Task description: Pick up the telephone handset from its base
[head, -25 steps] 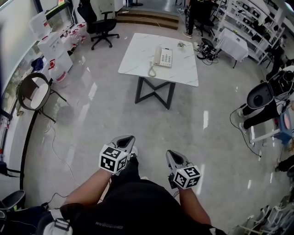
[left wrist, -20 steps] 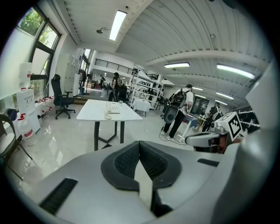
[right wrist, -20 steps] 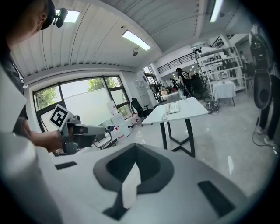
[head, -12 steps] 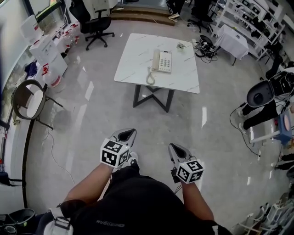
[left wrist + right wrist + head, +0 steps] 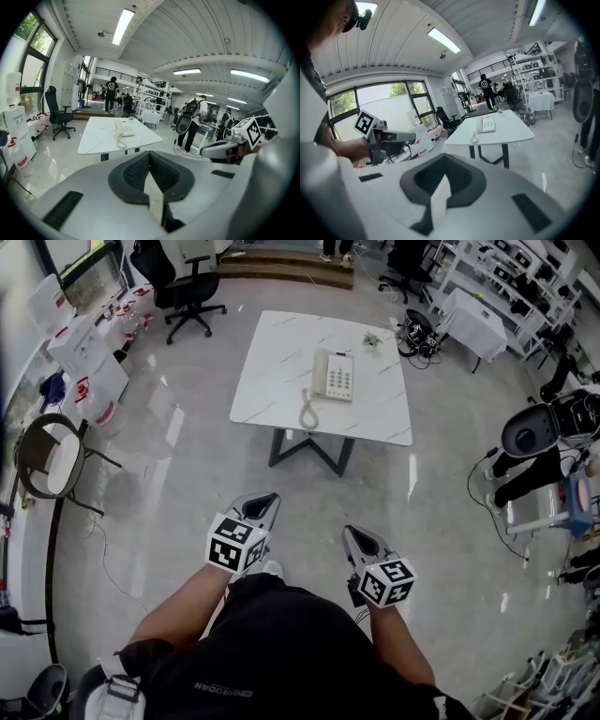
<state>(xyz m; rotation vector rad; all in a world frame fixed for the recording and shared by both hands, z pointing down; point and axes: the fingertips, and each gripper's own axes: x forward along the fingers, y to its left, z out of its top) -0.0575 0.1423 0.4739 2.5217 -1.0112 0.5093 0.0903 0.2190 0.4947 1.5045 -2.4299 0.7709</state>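
Nearest to me, the person is wearing a black top (image 5: 272,662) whose small white lettering is too blurred to read, and is holding both tools out low over the glossy floor (image 5: 187,465). The left gripper (image 5: 263,506) is clenched on nothing, its jaws meeting. The right gripper (image 5: 357,540) is likewise closed and empty. Each is carrying a cube printed with black-and-white square markers. Further out at twelve o'clock, a white marble-look table (image 5: 272,362) is standing well apart from both tools. On it the cream telephone (image 5: 335,374) is sitting with its handset (image 5: 320,369) lying in the cradle along the base's (image 5: 341,377) left side, and the coiled cord (image 5: 307,412) is trailing toward the near edge. At ten o'clock, white boxes (image 5: 80,343) are showing red labels I cannot read. At eleven o'clock a black office chair (image 5: 178,282) is standing.
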